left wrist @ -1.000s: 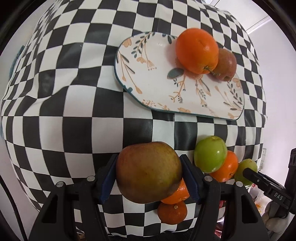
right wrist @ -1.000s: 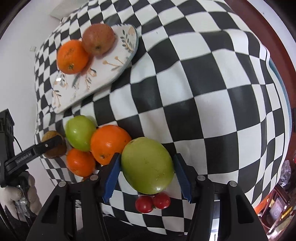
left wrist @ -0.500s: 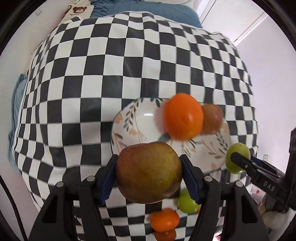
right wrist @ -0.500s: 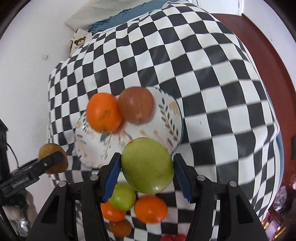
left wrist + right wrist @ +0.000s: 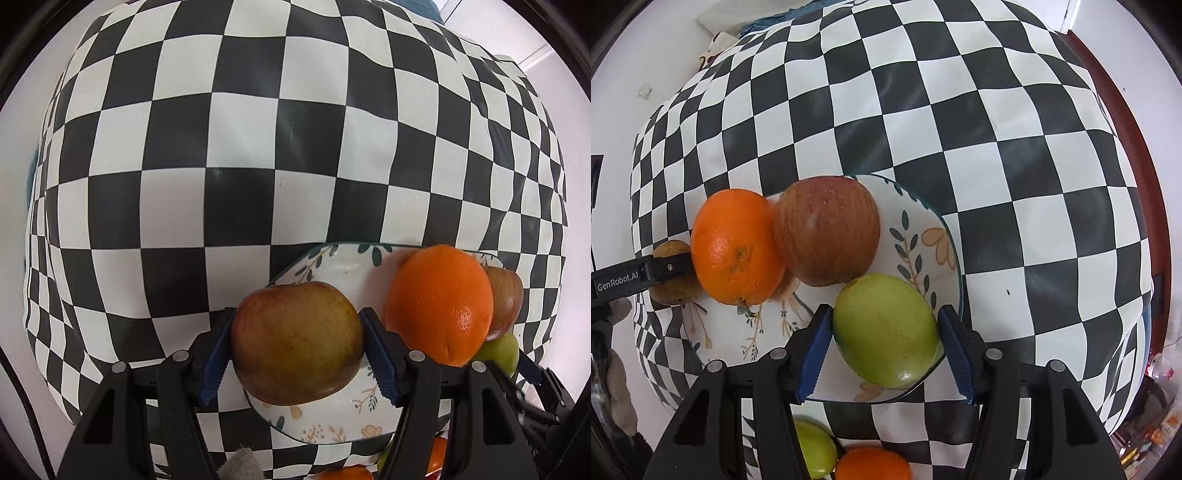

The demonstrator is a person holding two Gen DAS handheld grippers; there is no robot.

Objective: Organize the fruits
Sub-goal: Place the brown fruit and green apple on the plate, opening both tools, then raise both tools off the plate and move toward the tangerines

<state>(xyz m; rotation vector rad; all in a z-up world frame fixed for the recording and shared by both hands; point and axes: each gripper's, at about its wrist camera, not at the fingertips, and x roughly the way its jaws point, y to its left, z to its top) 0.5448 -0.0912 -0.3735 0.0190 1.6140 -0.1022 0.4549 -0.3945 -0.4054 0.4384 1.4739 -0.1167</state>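
My left gripper (image 5: 297,341) is shut on a brownish-red apple (image 5: 297,339) and holds it over the left part of the floral plate (image 5: 343,266). An orange (image 5: 439,302) and a red apple (image 5: 504,301) lie on the plate. My right gripper (image 5: 884,332) is shut on a green apple (image 5: 886,330), held over the right part of the same plate (image 5: 945,236), next to the red apple (image 5: 827,230) and the orange (image 5: 735,245). The left gripper's finger with its apple (image 5: 670,271) shows at the left.
The plate sits on a black-and-white checkered cloth (image 5: 240,147). A green fruit (image 5: 814,452) and an orange (image 5: 873,463) lie on the cloth below the plate. The cloth's edge and a dark red floor (image 5: 1119,96) lie to the right.
Both grippers have moved forward and down with their apples, from above the loose fruit to close over the plate. The plate now looks much larger.
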